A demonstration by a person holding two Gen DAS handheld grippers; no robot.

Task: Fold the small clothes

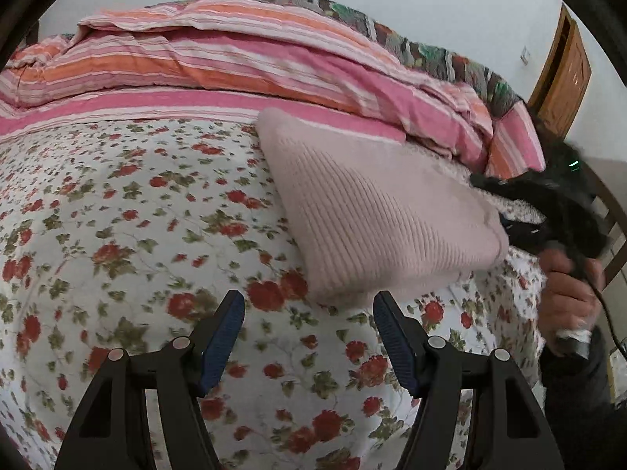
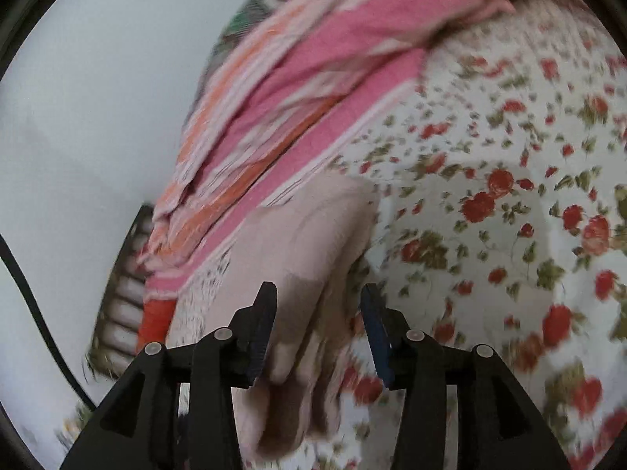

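A folded pale pink ribbed knit garment [image 1: 376,211] lies on the floral bedsheet [image 1: 117,215], to the right of the middle. My left gripper [image 1: 309,305] is open and empty, just in front of the garment's near corner, above the sheet. My right gripper [image 1: 509,211] shows at the garment's right edge in the left wrist view. In the right wrist view the right gripper [image 2: 317,297] is open, with the garment's folded edge [image 2: 309,266] lying between its fingers. That view is blurred.
A rolled pink and orange striped quilt [image 1: 235,58] lies along the far side of the bed. A white wall is behind it and a wooden door [image 1: 564,70] stands at the right. A black cable [image 2: 31,297] hangs at the left of the right wrist view.
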